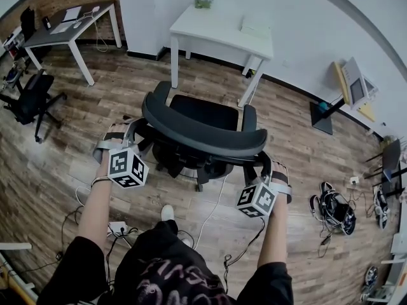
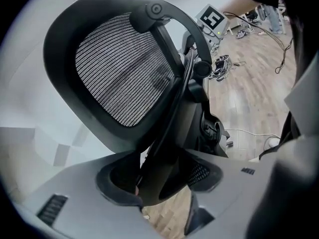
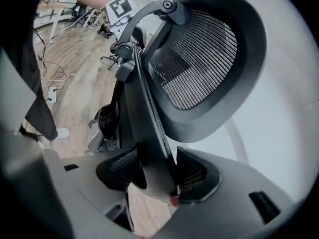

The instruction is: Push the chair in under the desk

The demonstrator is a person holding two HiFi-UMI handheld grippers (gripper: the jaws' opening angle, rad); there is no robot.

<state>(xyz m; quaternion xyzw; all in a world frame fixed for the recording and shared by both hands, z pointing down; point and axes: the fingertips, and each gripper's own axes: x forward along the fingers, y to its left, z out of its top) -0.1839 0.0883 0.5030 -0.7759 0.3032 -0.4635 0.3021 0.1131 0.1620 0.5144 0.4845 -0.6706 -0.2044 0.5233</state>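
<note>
Head view, left to right: the chair [image 1: 203, 132] backrest is clamped at its left edge by the left gripper [image 1: 132, 131] and at its right edge by the right gripper [image 1: 266, 165], probably so the push can be kept straight. The chair is parked near the person, well short of the white desk [image 1: 219, 27] by the far wall. A wood-look floor [image 1: 299, 145] is seen underneath, and a wheel could be snagged by the loose cable [image 1: 213, 211].
</note>
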